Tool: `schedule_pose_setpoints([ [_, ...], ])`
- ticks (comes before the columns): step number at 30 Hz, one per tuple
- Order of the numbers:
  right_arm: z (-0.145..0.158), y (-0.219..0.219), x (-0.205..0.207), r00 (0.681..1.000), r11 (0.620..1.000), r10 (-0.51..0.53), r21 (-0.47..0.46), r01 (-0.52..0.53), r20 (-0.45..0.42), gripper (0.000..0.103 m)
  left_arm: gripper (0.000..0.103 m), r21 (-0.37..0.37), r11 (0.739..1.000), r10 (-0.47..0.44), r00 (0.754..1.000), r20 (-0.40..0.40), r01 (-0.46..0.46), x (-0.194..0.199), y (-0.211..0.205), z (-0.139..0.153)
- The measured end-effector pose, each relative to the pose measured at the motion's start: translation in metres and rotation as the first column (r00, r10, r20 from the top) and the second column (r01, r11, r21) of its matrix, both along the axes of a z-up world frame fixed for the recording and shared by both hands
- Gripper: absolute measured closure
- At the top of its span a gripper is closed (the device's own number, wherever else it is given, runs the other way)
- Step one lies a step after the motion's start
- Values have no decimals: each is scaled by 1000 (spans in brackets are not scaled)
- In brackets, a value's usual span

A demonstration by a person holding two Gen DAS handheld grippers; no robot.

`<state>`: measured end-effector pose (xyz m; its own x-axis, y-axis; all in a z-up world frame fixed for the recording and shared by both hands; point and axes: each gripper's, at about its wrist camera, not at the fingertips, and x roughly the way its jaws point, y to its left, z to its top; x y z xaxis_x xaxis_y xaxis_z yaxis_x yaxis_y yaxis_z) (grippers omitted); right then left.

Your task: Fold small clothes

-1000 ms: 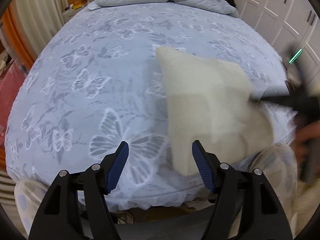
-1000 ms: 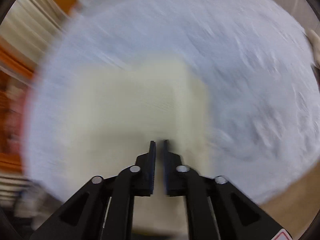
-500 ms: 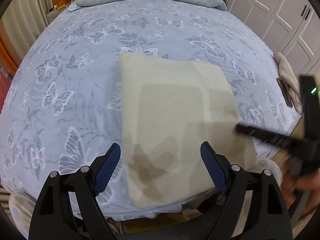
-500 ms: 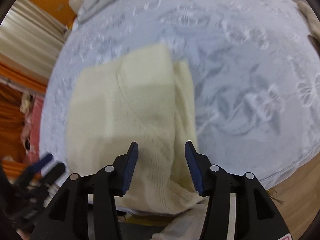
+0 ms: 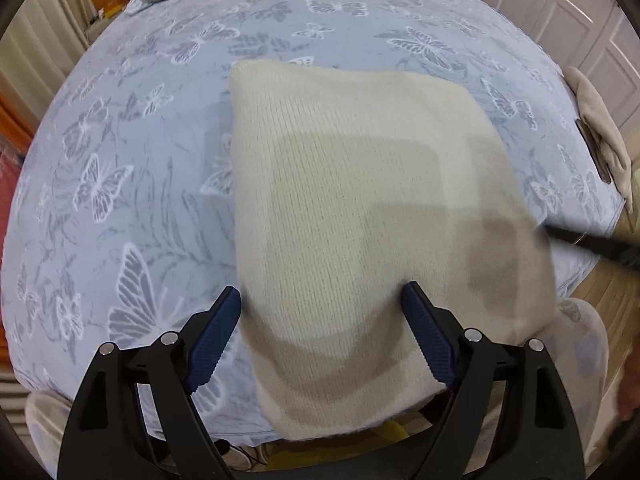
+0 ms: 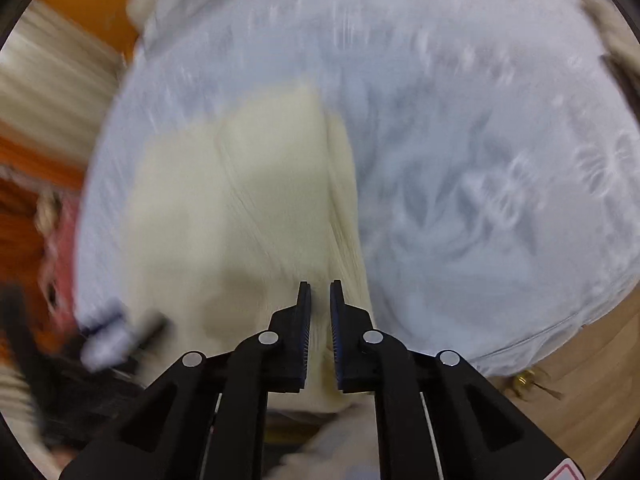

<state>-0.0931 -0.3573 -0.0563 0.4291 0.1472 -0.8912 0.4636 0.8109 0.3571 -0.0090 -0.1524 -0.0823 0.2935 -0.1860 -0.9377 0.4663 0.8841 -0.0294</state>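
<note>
A cream knit garment [image 5: 352, 208] lies folded on the butterfly-print bed [image 5: 120, 168], its long axis running from the near edge toward the far pillows. The left gripper [image 5: 322, 332] hangs over its near end, 2 blue pads spread wide apart, untouched. The right gripper [image 6: 320, 320] has just been closing; its jaws stand nearly together on the garment's right near edge.

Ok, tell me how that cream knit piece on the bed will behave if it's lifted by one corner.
The cream knit will probably drape and sag: its near edge already hangs limp over the edge of the bed. Its ribbed, fuzzy surface should grip the pads rather than slip. It looks thin and folded in layers, so likely light, and the layers may slide apart when raised.
</note>
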Motion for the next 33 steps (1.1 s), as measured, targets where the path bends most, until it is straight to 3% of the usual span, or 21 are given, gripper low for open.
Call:
schedule_pose_setpoints([
  [2, 27, 2, 7, 997, 1000, 16, -22, -15, 70, 92, 21, -2, 1000, 0, 1000, -1, 0, 0, 1, -2],
  [4, 28, 7, 21, 996, 998, 52, -48, -49, 73, 93, 20, 4, 1000, 0, 1000, -2, 0, 0, 1, -4],
  [5, 21, 10, 27, 996, 996, 68, -56, -65, 55, 93, 20, 6, 1000, 1, 1000, -2, -1, 0, 0, -4],
  [8, -54, 20, 55, 985, 991, 107, -71, -117, -132, 94, 20, 15, 1000, -7, 1000, 3, 7, 0, -2, -4],
  [9, -58, 21, 56, 990, 989, 101, -95, -111, -102, 94, 20, 22, 1000, -13, 1000, 2, 13, -1, -4, -5],
  [11, -37, 16, 58, 992, 995, 64, -63, -72, -111, 93, 20, 34, 999, -18, 1000, 14, 18, -2, -5, -5],
  [14, -7, 17, 43, 998, 993, 47, -102, -51, -38, 91, 20, 28, 1000, -12, 1000, 5, 12, -1, -4, -4],
  [15, -1, 16, 35, 999, 995, 33, -97, -35, -27, 86, 20, 24, 1000, -10, 1000, 3, 10, 0, -4, -4],
  [18, -2, 19, 14, 1000, 999, 18, -37, -18, -13, 83, 20, 25, 1000, -10, 1000, 1, 10, 0, -4, -4],
  [20, -7, 27, 6, 998, 999, 46, -10, -47, -33, 90, 20, 26, 1000, -12, 1000, 4, 12, 0, -4, -4],
  [23, -38, 48, 10, 981, 990, 87, -95, -104, -172, 94, 19, 27, 1000, -14, 1000, 4, 14, 0, -4, -5],
  [27, -33, 46, 18, 977, 988, 92, -102, -113, -192, 92, 19, 47, 999, -26, 999, 19, 25, -4, -7, -6],
  [29, -14, 38, 12, 992, 995, 57, -70, -65, -113, 86, 20, 31, 999, -22, 1000, 2, 22, -3, -5, -2],
  [30, -10, 34, 9, 995, 997, 42, -60, -47, -86, 76, 20, 1, 1000, -13, 1000, -13, 13, -2, -1, 3],
  [31, -3, 27, 4, 999, 998, 9, -63, -12, -50, 52, 17, -29, 1000, -7, 1000, -23, 6, -1, 3, 6],
  [33, -1, 19, -1, 1000, 996, -15, -86, 13, -20, 34, 9, -90, 996, 19, 999, -37, -22, 3, 11, 15],
])
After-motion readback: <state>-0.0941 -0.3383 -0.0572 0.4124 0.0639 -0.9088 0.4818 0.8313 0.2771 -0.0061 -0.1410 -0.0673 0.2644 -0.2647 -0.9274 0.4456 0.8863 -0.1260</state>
